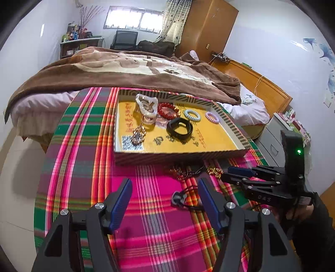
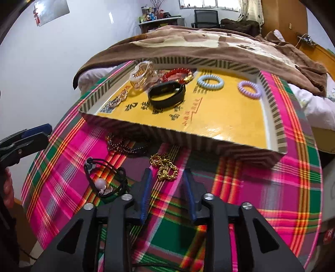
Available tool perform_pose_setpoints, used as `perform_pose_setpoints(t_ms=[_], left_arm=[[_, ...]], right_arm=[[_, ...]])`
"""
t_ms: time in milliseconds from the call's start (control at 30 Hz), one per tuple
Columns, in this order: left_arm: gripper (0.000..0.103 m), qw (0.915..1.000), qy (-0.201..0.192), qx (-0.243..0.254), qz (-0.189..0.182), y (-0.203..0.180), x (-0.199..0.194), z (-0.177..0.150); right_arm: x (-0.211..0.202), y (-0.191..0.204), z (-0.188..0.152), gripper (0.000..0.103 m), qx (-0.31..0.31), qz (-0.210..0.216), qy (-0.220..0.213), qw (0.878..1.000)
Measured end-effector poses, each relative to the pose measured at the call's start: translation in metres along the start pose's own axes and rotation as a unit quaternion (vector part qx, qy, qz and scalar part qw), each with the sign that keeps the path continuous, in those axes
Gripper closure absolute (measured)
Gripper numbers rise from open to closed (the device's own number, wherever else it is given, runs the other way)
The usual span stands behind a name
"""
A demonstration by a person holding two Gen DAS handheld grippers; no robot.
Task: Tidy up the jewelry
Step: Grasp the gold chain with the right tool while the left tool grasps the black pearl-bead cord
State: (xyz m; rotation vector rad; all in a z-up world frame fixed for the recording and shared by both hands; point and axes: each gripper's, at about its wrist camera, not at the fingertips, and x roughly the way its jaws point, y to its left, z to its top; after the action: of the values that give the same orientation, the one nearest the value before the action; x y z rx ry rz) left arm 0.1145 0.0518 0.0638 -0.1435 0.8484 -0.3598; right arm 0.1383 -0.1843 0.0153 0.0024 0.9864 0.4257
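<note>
- A shallow striped tray (image 2: 146, 129) with a yellow floor sits at the far side of a round table under a pink, green and red plaid cloth (image 2: 240, 188)
- In the tray: a black band (image 2: 166, 94) near the middle, a red bead bracelet (image 2: 178, 74) behind it, a clear plastic clip (image 2: 142, 75) at the far left, a pale blue coil tie (image 2: 210, 82) and a lilac coil tie (image 2: 250, 89) to the right, and a sparkly chain piece (image 2: 117, 100) by the left wall
- On the cloth just in front of the tray's near wall lie a dark bead bracelet (image 2: 123, 144), a gold chain (image 2: 165, 167) and, further left and nearer, a black cord with a pale bead (image 2: 104, 177)
- The right gripper (image 2: 166, 177) hangs over the gold chain, jaws moderately apart, with the chain's near end between the fingertips; the pads do not press on it
- The left gripper (image 1: 165, 188) stands wide apart above the cloth, the black cord between its fingers, untouched
- A hand (image 2: 7, 188) grips the left tool's handle at the left edge
- Beyond the table is a bed with a brown blanket (image 1: 125, 69), then a wooden wardrobe (image 1: 209, 27) and a window (image 1: 134, 17)
</note>
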Motion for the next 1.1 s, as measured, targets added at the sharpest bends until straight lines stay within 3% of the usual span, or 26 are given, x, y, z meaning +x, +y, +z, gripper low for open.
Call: perform_pose_setpoints(t_ms=[33,67,533,767,1100], left_arm=[[0.038,1.0000,0.001,-0.003,0.000,0.002,0.000,-0.002],[0.038,1.0000,0.002,-0.005,0.001,0.004,0.000,-0.003],[0.038,0.9996,0.015,-0.018,0.013,0.009,0.008,-0.006],[0.038,0.9995,0.021,-0.016,0.016,0.001,0.018,0.000],[0.038,0.9991,0.039,-0.009,0.016,-0.012,0.035,0.000]], right_arm=[[0.003,0.000,-0.001,0.055,0.001,0.002,0.000,1.000],[0.005,0.000,-0.001,0.054,0.001,0.006,0.001,1.000],[0.017,0.017,-0.001,0.056,-0.061,-0.041,-0.010,0.997],[0.011,0.012,-0.004,0.091,-0.062,-0.044,-0.017,0.997],[-0.002,0.002,-0.009,0.099,-0.041,-0.028,-0.029,0.998]])
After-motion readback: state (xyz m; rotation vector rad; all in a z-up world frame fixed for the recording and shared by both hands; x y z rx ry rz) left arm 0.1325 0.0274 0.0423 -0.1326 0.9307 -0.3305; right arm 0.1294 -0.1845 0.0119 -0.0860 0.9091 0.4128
